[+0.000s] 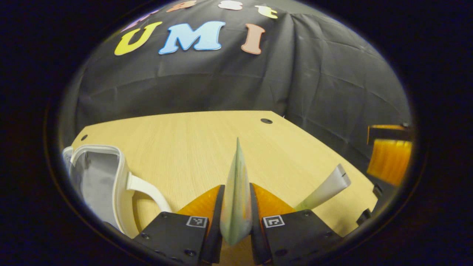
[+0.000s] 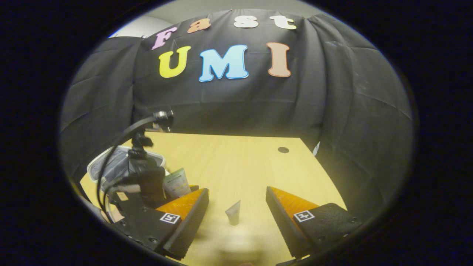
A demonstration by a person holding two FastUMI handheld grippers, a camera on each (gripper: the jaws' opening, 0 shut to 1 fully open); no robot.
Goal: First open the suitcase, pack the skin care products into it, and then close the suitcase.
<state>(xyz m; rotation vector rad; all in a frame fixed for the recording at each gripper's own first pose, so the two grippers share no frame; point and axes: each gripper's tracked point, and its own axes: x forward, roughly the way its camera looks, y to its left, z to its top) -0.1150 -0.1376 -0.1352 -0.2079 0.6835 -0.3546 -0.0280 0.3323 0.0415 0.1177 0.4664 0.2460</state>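
Now, left hand-held gripper (image 1: 236,207): clamped on green tube (image 1: 236,192), right of open suitcase (image 1: 99,184).
Right hand-held gripper (image 2: 236,214): wide open, empty, above small tube (image 2: 233,213) on tabletop (image 2: 236,162).

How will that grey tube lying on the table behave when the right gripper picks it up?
The grey tube looks small and flat-ended, so probably light and unlikely to roll. Its soft-looking body may squash between the open right gripper fingers. Its tapered shape could let it slip out.

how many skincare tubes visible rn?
2. A green tube is clamped in the left gripper over the wooden table; a grey tube lies on the table between the open fingers of the right gripper. Others may sit hidden inside the suitcase.
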